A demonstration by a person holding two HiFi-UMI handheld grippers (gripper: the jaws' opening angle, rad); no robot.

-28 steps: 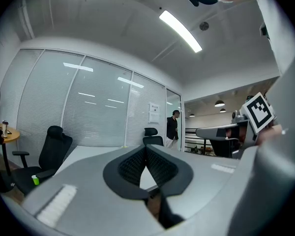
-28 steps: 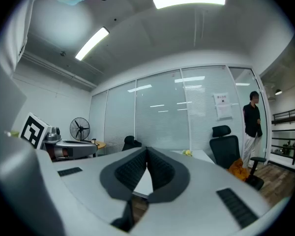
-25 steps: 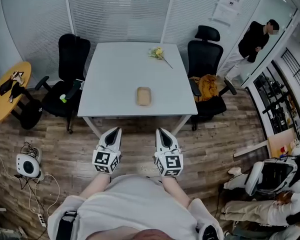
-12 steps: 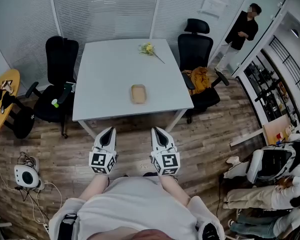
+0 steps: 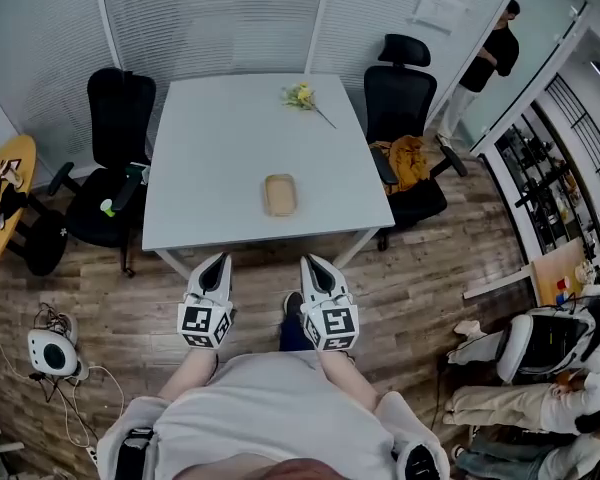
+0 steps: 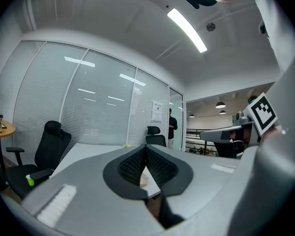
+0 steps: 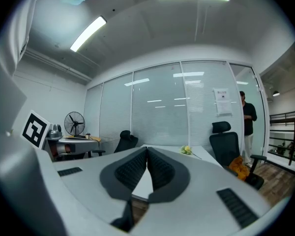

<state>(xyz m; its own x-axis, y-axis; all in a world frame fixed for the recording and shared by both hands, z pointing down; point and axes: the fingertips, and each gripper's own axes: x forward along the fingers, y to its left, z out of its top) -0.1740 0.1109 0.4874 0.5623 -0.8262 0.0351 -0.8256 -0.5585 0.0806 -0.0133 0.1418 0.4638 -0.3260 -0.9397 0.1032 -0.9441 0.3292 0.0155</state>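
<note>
Left tool (image 5: 217,260) closed, empty | right tool (image 5: 309,262) closed, empty | both short of table (image 5: 220,138) | risk: closed tips may shove tan tray (image 5: 280,194), not grip

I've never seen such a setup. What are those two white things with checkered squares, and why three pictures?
No robot here: a person holds two hand tools, a left gripper and a right gripper, each with two jaws; the marked cubes belong to them. The top-down picture comes from a camera on the person's head; the other two come from cameras riding on each gripper, looking along its jaws. Both pairs of jaws are closed, holding nothing. Ahead stands a white table bearing a small tan tray and a yellow flower, black chairs beside it.
</note>
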